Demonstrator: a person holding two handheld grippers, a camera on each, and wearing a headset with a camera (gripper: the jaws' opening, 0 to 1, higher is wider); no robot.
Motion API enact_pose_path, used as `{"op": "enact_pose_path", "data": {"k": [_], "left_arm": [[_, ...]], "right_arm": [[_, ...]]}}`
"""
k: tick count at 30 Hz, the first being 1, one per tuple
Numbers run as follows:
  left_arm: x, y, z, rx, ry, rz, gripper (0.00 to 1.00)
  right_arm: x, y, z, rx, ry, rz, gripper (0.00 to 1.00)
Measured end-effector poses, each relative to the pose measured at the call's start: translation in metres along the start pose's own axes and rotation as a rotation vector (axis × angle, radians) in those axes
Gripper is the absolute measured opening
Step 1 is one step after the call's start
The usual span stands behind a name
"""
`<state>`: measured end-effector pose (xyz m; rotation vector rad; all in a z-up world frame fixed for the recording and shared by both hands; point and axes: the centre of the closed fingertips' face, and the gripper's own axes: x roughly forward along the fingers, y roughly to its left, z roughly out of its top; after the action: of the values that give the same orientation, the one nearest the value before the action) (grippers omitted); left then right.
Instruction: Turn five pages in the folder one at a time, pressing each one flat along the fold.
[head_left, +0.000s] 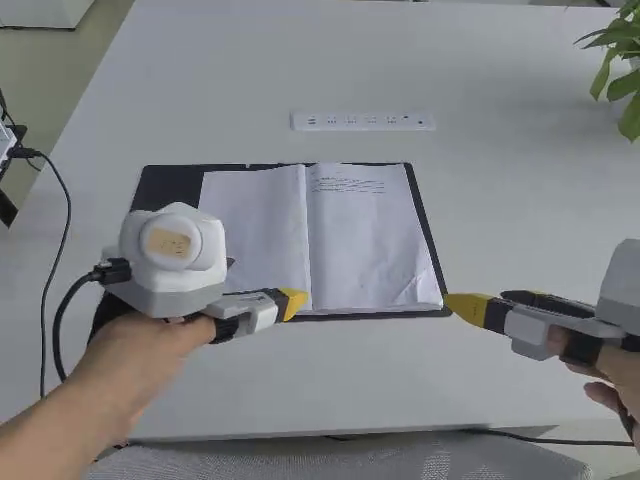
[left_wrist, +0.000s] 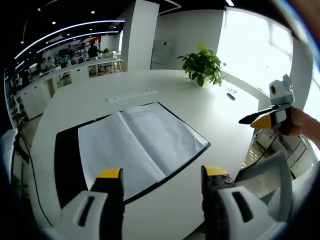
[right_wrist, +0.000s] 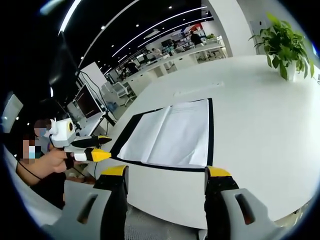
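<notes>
The folder (head_left: 165, 190) is laid open on the white bench (head_left: 520, 180), square to its near edge, with both pages lying flat. No page is lifted, so a page turn is judged to be about to begin. The left gripper (head_left: 290, 302) is held with jaws apart at the folder's near edge, close to the fold (head_left: 305, 235); contact cannot be told. The right gripper (head_left: 465, 305) is held with jaws apart just off the near right corner, clamped on nothing. Next, the free edge of the right page (head_left: 370, 240) would need to be caught singly, carried over and pressed beside the fold. Open room is offered all round. A power strip (head_left: 363, 121) is set well beyond the far edge.
</notes>
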<state>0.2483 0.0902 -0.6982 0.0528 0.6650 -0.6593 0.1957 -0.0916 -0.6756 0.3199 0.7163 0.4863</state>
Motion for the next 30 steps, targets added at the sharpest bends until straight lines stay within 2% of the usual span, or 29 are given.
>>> {"op": "enact_pose_path", "data": {"k": [2,7,12,16,18,21,27,30], "left_arm": [[0.016,-0.009,0.0,0.013,0.015,-0.024,0.62],[0.054,-0.022,-0.001,0.042,0.029,-0.045,0.59],[0.086,-0.038,-0.004,0.077,0.047,-0.064,0.58],[0.108,-0.045,-0.005,0.084,0.05,-0.068,0.56],[0.121,-0.05,-0.004,0.09,0.037,-0.07,0.55],[0.134,-0.054,-0.008,0.099,0.044,-0.067,0.54],[0.159,-0.061,-0.012,0.127,0.027,-0.063,0.52],[0.164,-0.064,-0.013,0.124,0.028,-0.061,0.51]], "right_arm": [[0.004,-0.003,-0.002,0.014,0.0,-0.003,0.61],[0.012,-0.009,-0.006,0.043,-0.005,-0.004,0.61],[0.017,-0.014,-0.007,0.063,-0.014,-0.005,0.59],[0.02,-0.017,-0.005,0.08,-0.029,-0.004,0.56],[0.022,-0.021,-0.006,0.083,-0.032,-0.01,0.55],[0.025,-0.026,-0.008,0.09,-0.038,-0.016,0.54],[0.031,-0.037,-0.014,0.117,-0.042,-0.028,0.49],[0.033,-0.042,-0.018,0.128,-0.033,-0.034,0.47]]}}
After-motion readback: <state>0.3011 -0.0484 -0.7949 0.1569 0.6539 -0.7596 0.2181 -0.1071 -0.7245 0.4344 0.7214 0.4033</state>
